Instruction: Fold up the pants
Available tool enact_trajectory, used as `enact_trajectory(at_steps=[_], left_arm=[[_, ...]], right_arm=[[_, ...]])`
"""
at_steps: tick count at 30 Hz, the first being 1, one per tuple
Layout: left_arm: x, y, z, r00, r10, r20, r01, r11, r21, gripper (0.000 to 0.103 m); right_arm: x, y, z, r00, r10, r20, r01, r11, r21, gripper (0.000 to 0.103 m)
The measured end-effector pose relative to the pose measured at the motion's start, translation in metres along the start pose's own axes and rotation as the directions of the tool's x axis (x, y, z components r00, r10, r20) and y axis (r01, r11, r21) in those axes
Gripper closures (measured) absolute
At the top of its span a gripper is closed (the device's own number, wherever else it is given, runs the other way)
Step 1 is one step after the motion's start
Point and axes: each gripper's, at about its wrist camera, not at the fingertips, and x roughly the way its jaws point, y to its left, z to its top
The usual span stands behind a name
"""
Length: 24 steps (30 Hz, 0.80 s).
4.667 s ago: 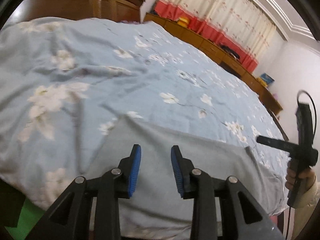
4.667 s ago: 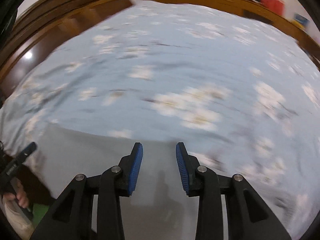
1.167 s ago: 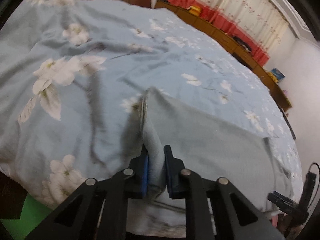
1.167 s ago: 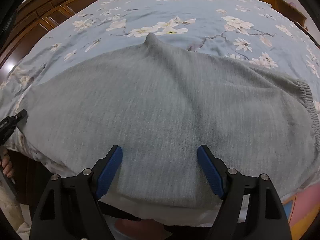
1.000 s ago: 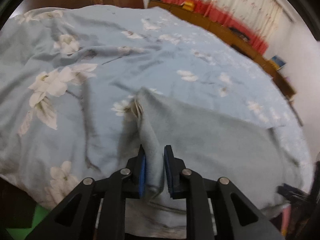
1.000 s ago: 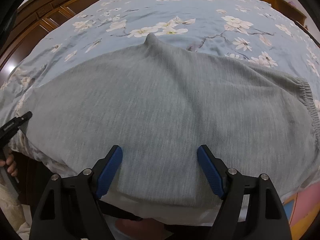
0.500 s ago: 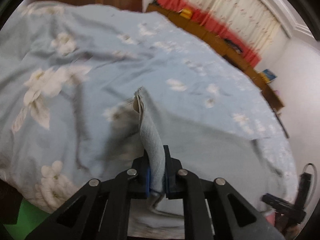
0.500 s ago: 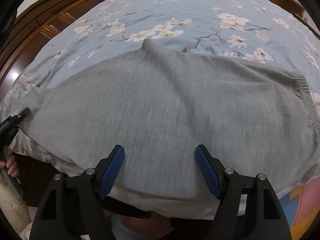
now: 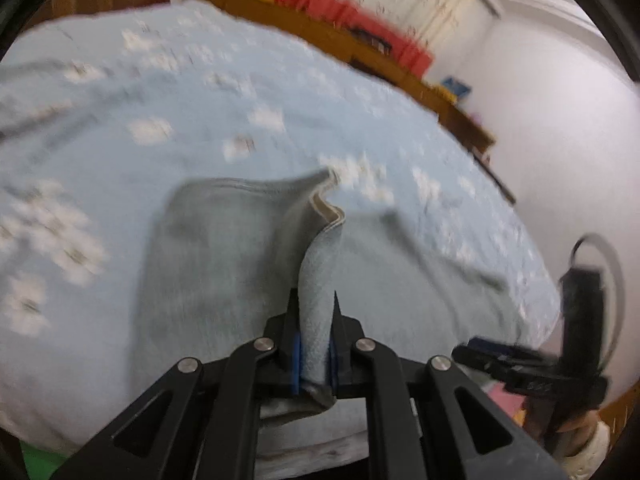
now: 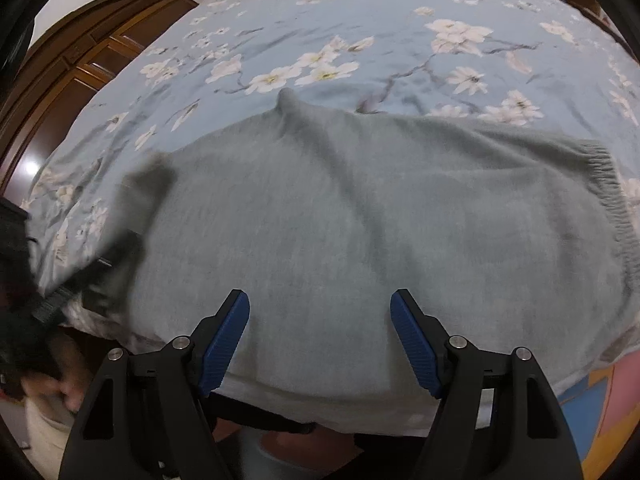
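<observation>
- Here, the grey knit pants (image 10: 360, 216) lie spread along the near edge of a bed covered by a pale blue sheet printed with white blossoms (image 10: 320, 32); their ribbed elastic waistband (image 10: 608, 184) sits at the right end in the right wrist view.
- The left gripper (image 9: 314, 354) is clenched on a bunched ridge of the grey cloth at the leg end, its blue pads pressed against the fabric on both sides. The cloth rises out of the jaws toward a curled hem (image 9: 328, 208) that stands clear of the sheet, so the grip seems meant to lift this end and carry it over toward the waistband for a first fold.
- The right gripper (image 10: 320, 340) is released, its ribbed blue pads (image 10: 226, 340) spread wide with nothing pinched between them. It hovers over the middle of the pants near the bed's edge; I judge it is placed there to press or pin the cloth, or to take its own hold.
- Whether the right fingertips touch the fabric cannot be told, since the view looks straight down along them.
- The left wrist view is smeared: the blossoms are streaks, and how much of the leg is raised is hard to read.
- In the right wrist view the left gripper shows only as a dark blur at the left edge, with a hand (image 10: 60, 388) below it, cut off by the frame.
- The pants' near edge drops over the mattress side and is hidden behind the gripper bodies.
- A dark wooden wardrobe (image 10: 80, 64) stands beyond the bed.
</observation>
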Motion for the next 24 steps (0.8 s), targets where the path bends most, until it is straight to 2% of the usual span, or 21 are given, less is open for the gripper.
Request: enact_trajectory(at_steps=[2, 7, 12, 15, 16, 19, 21, 22, 23, 24], left_arm=[[0.017, -0.003, -0.009, 0.999, 0.024, -0.037, -0.024, 1.0, 0.007, 0.094], [0.015, -0.003, -0.011, 0.999, 0.025, -0.027, -0.025, 0.999, 0.021, 0.094], [0.014, 0.001, -0.015, 1.0, 0.014, -0.028, -0.014, 1.0, 0.017, 0.094], [0.017, -0.002, -0.014, 1.0, 0.02, -0.022, -0.019, 0.999, 0.034, 0.094], [0.017, -0.003, -0.014, 1.0, 0.02, -0.02, -0.019, 0.999, 0.04, 0.094], [0.017, -0.004, -0.015, 1.0, 0.017, -0.02, -0.016, 0.998, 0.054, 0.093], [0.017, -0.003, -0.015, 0.999, -0.001, -0.033, 0.003, 0.998, 0.057, 0.091], [0.016, -0.002, -0.015, 0.999, -0.014, -0.04, 0.017, 0.999, 0.052, 0.09], [0.016, -0.002, -0.015, 0.999, -0.023, -0.043, 0.025, 0.999, 0.049, 0.089], [0.015, -0.001, -0.016, 0.998, -0.033, -0.048, 0.035, 0.998, 0.046, 0.089]], right_arm=[[0.005, 0.009, 0.005, 1.0, 0.028, -0.01, -0.028, 1.0, -0.004, 0.028], [0.012, 0.043, 0.021, 0.995, 0.099, -0.011, -0.099, 0.993, -0.056, 0.028], [0.023, 0.082, 0.039, 0.979, 0.199, -0.053, -0.203, 0.976, -0.084, 0.028], [0.035, 0.098, 0.049, 0.974, 0.21, -0.084, -0.217, 0.973, -0.078, 0.028], [0.04, 0.103, 0.052, 0.973, 0.213, -0.095, -0.22, 0.972, -0.078, 0.031], [0.056, 0.115, 0.057, 0.971, 0.2, -0.133, -0.213, 0.973, -0.089, 0.05], [0.063, 0.12, 0.058, 0.973, 0.184, -0.143, -0.2, 0.974, -0.105, 0.065], [0.065, 0.123, 0.058, 0.973, 0.181, -0.143, -0.199, 0.973, -0.119, 0.082], [0.067, 0.126, 0.058, 0.972, 0.184, -0.147, -0.204, 0.969, -0.138, 0.089], [0.067, 0.128, 0.059, 0.973, 0.181, -0.145, -0.202, 0.968, -0.148, 0.091]])
